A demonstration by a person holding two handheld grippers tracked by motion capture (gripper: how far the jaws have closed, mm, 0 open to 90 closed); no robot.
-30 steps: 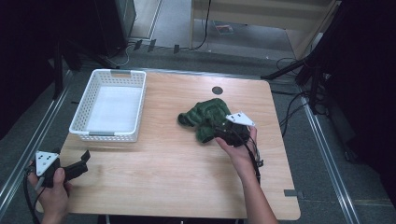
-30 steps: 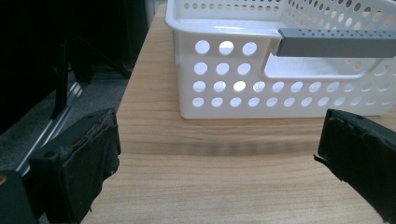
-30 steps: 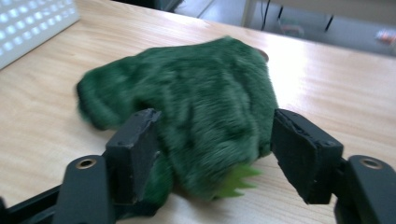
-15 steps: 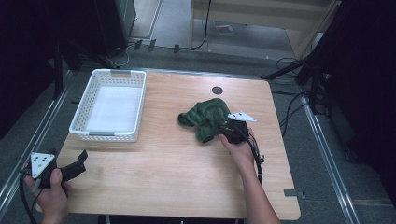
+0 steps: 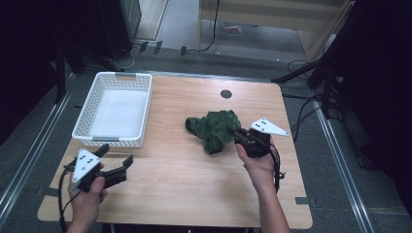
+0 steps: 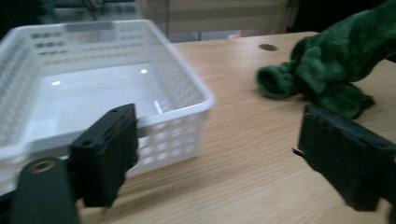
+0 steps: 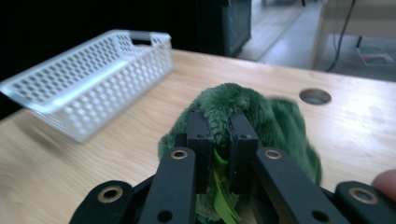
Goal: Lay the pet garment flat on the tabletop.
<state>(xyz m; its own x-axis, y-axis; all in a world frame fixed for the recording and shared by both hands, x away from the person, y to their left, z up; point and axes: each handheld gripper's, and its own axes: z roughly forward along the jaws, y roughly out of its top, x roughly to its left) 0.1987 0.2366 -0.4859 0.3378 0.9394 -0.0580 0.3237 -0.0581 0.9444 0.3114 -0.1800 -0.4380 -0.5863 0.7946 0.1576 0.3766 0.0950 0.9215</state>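
A crumpled green cloth (image 5: 214,128) lies right of the table's middle; it also appears as the green cloth (image 6: 336,70) and the green cloth (image 7: 243,112). My right gripper (image 5: 237,133) has just been closing its jaws and is shut on a fold of it; in the right gripper view the gripper (image 7: 217,154) pinches the fabric between its pads. My left gripper (image 5: 116,158) hovers over the table's front left, its jaws wide and closing a little, nothing between them. In the left gripper view the gripper (image 6: 229,158) faces the basket and the cloth.
A white plastic basket (image 5: 141,104), nothing in it, stands at the table's back left, seen too as the basket (image 6: 187,88) and the basket (image 7: 84,79). A round cable hole (image 5: 225,93) sits near the far edge. Cables and stands surround the table.
The right gripper has closed on the green cloth and lifted its edge slightly. The left hand has moved from off the table's left edge inward over the front left and risen.
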